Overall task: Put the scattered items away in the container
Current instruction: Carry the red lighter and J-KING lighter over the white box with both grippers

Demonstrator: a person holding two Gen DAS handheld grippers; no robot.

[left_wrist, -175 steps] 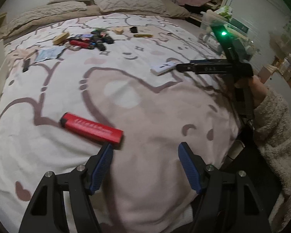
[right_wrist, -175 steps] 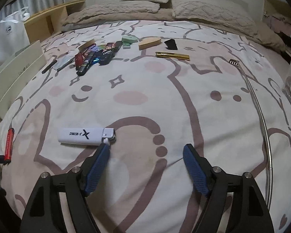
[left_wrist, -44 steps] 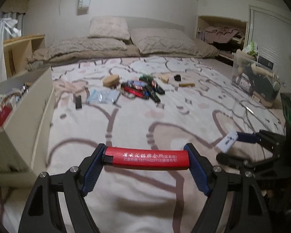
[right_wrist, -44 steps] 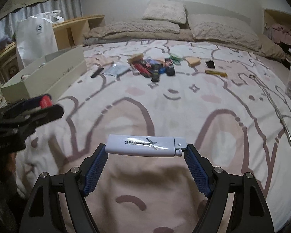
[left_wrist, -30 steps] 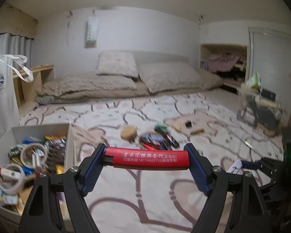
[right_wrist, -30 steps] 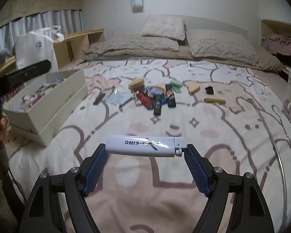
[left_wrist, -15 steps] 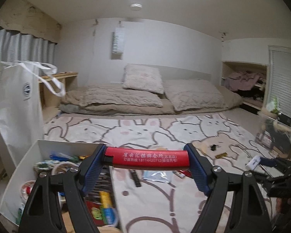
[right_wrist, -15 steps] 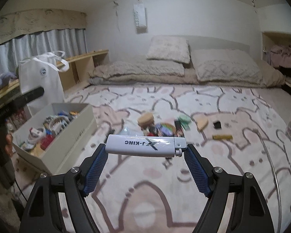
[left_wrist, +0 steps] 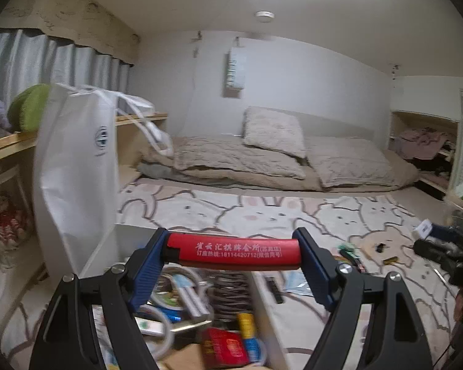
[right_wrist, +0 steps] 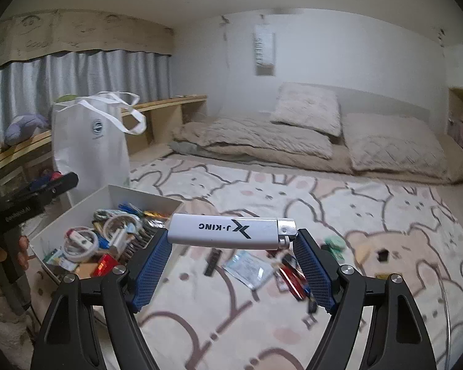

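Note:
My left gripper (left_wrist: 233, 254) is shut on a red lighter (left_wrist: 233, 250), held crosswise by its ends above the white box (left_wrist: 270, 314). That box is full of cables, packets and small items. My right gripper (right_wrist: 233, 237) is shut on a white lighter (right_wrist: 228, 231) marked J-KING, held crosswise to the right of the white box (right_wrist: 114, 191), over the bedspread. A pile of scattered small items (right_wrist: 288, 273) lies on the bedspread beyond it. The left gripper (right_wrist: 43, 189) also shows at the left edge of the right wrist view, in a hand.
A white paper bag (left_wrist: 77, 166) stands against a wooden shelf (right_wrist: 169, 104) behind the box. Pillows (right_wrist: 308, 112) and a folded quilt lie at the head of the bed. A metal rod (right_wrist: 446, 293) lies on the bedspread at the right. The right gripper (left_wrist: 438, 240) shows at far right.
Both grippers have risen and swung left toward the white box, each still holding its lighter. The box has come under the left gripper and closer to the right one.

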